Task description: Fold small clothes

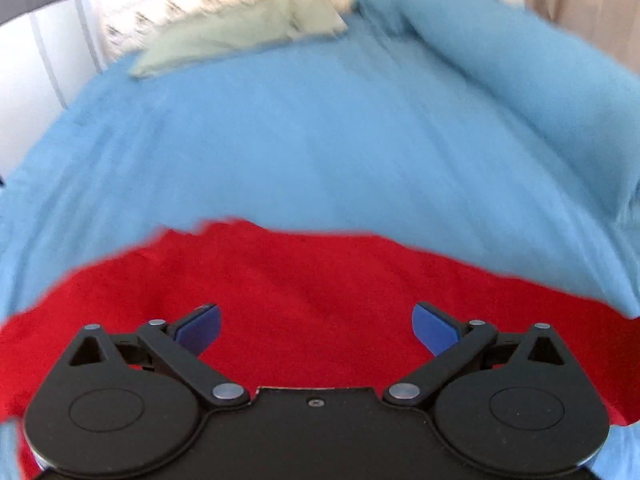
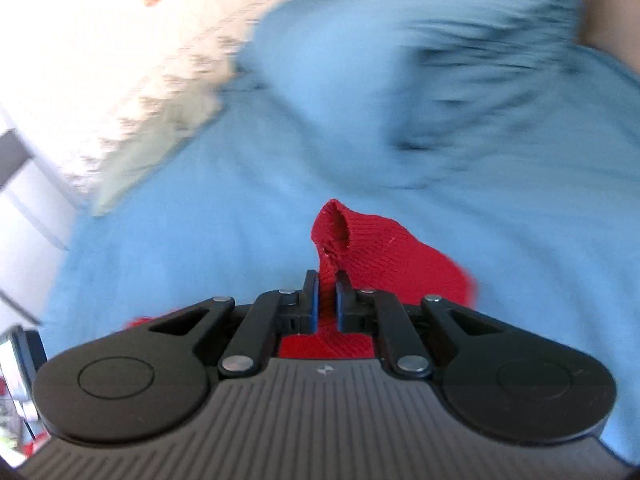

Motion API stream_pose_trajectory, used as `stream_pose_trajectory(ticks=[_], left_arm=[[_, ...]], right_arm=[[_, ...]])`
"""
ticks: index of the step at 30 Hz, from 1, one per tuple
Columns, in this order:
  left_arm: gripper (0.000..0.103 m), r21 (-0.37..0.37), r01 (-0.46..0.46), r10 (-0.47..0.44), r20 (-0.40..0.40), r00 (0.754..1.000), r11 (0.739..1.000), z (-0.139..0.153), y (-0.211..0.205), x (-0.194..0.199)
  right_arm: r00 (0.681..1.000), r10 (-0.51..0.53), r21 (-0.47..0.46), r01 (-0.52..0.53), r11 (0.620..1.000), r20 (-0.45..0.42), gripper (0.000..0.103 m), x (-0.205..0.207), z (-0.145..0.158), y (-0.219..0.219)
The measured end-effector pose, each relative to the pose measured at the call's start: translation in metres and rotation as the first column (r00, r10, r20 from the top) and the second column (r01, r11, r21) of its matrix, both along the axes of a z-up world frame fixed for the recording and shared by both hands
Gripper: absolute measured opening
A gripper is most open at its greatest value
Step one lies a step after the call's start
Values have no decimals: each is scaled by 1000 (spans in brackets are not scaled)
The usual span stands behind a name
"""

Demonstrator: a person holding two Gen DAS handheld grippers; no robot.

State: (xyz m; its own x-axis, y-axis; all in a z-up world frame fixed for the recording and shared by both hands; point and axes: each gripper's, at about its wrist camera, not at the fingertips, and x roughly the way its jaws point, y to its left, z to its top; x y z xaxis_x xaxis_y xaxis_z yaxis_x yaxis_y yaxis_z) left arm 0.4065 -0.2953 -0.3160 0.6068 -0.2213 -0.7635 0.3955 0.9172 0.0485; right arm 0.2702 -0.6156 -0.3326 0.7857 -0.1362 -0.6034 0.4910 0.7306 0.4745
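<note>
On a blue bedsheet [image 1: 320, 140], a red knit garment [image 1: 300, 300] lies spread beneath the left gripper [image 1: 316, 326], whose blue-padded jaws stand wide apart with nothing between them. The right gripper [image 2: 327, 296] pinches a fold of the same red knit, which rises ahead of its nearly closed jaws.

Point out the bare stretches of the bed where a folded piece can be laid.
The blue sheet is bare between the red garment in front, the pale green folded cloth behind and the blue pillow at right. Crowded near the grippers: red cloth covers that edge.
</note>
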Motion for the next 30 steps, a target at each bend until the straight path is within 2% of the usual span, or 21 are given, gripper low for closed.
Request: stream_pose_trajectory(ticks=[3, 5, 8, 13, 16, 20, 24, 27, 30], left_arm=[[103, -31, -61, 63, 47, 997, 998, 22, 66, 11], [103, -36, -120, 122, 73, 990, 992, 30, 114, 18], [103, -40, -218, 221, 89, 971, 975, 32, 184, 25], [103, -33, -351, 352, 31, 935, 936, 7, 274, 27], [103, -32, -391, 392, 8, 920, 920, -7, 301, 26], [103, -49, -418, 417, -23, 908, 907, -23, 332, 21], [103, -69, -424, 422, -37, 906, 903, -31, 347, 28], [103, -80, -422, 421, -28, 906, 903, -30, 352, 30], [103, -87, -427, 426, -28, 904, 900, -34, 358, 35]], right_arm=[[991, 112, 11, -113, 994, 71, 24, 51, 16, 58], [972, 206, 7, -208, 978, 113, 24, 83, 25, 108], [922, 355, -1, -359, 933, 157, 24, 127, 28, 195], [825, 551, -9, -554, 832, 125, 24, 182, -5, 328], [775, 627, -3, -629, 778, 71, 23, 202, -34, 383], [736, 677, -18, -676, 736, 18, 23, 215, -63, 429], [729, 685, -30, -685, 728, -13, 23, 220, -80, 446], [726, 687, -30, -687, 726, -4, 23, 222, -84, 447], [708, 707, -20, -706, 708, 2, 15, 227, -88, 458]])
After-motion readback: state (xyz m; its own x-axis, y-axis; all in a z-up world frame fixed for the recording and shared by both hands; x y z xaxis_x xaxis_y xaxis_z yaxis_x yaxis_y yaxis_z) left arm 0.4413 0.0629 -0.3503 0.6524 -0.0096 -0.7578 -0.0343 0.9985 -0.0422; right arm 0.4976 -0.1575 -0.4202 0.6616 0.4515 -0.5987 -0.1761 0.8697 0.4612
